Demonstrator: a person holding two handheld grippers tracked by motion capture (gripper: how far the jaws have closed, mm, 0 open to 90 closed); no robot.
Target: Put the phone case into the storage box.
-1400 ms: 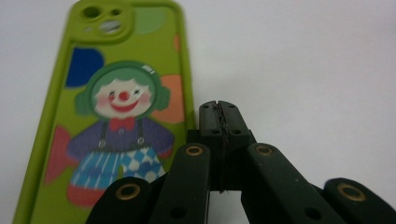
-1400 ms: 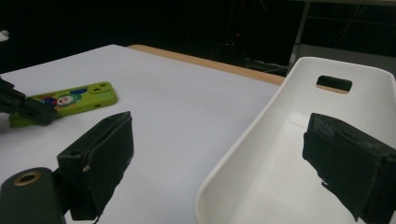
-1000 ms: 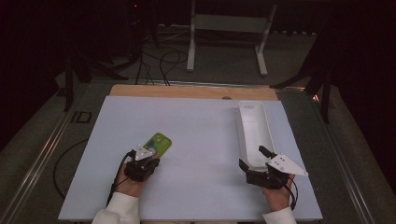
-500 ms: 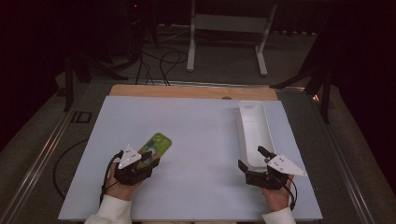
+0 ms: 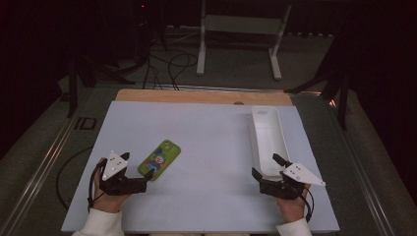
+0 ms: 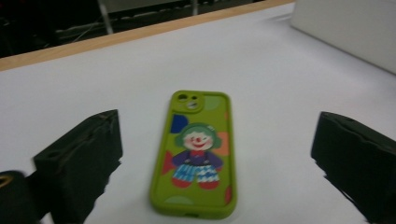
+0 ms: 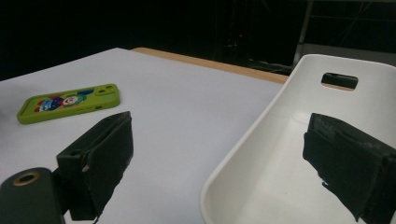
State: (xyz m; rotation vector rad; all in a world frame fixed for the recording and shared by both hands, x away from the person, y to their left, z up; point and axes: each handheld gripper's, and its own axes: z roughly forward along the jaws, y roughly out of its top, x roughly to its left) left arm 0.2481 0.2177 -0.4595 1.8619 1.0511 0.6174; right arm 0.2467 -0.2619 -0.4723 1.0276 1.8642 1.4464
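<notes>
At the near left, the left gripper point(image 5: 140, 184) has let go: its jaws have just been opening and now stand wide, pulled back toward the near edge from the green phone point(image 5: 159, 160), which lies flat and free on the white table point(image 5: 211, 147) with its clown-printed back up. So the phone looks set down. At the near right, the right gripper point(image 5: 268, 173) straddles the near end wall of the white tray point(image 5: 268, 140), unclenched, gripping nothing.

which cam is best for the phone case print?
Left gripper view: the green phone case lies flat, close, its clown print sharp between the open left gripper jaws. The high view shows it small; the right gripper view shows it edge-on, far off.
</notes>
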